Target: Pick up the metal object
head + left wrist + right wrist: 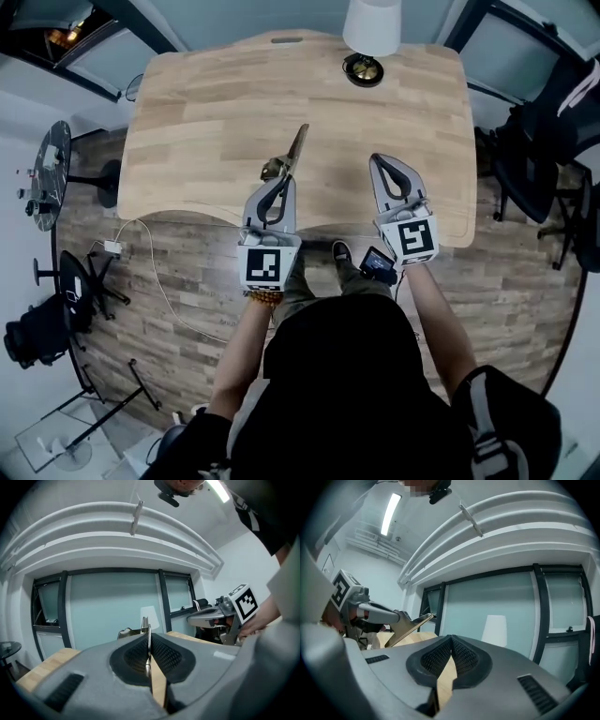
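The metal object (292, 150) is a flat, pointed blade with a brass-coloured end. It sticks out forward from my left gripper (278, 183), which is shut on it above the near edge of the wooden table (206, 103). In the left gripper view the blade (148, 634) stands edge-on, clamped between the black pads (136, 656). My right gripper (380, 159) hovers beside it to the right, shut with nothing in it. In the right gripper view its pads (464, 656) meet at the tip, and the held metal object (405, 627) shows at the left.
A white lamp (372, 26) and a round black fitting (363, 69) sit at the table's far edge. Black office chairs (544, 169) stand to the right. A white cable (159, 281) trails over the wooden floor at the left, near more chairs (56, 309).
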The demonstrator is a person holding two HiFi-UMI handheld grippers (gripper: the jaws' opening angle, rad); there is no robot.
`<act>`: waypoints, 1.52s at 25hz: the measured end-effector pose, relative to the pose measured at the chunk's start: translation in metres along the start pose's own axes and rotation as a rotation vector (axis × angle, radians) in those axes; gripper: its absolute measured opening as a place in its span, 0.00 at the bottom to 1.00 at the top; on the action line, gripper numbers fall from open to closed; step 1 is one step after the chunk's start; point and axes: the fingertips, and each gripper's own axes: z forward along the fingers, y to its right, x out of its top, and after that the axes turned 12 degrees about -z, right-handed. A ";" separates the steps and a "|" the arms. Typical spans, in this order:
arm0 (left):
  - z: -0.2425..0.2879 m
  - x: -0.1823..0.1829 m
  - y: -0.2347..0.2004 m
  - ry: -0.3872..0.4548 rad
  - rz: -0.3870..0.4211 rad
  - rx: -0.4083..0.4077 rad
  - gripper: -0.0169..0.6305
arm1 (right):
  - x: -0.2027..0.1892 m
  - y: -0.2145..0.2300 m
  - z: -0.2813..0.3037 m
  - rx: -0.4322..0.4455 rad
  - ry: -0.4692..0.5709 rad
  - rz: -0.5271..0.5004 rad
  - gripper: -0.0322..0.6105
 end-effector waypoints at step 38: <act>0.075 -0.190 -0.005 -0.361 -0.156 -0.002 0.05 | -0.047 -0.036 -0.002 0.135 -0.140 -0.018 0.05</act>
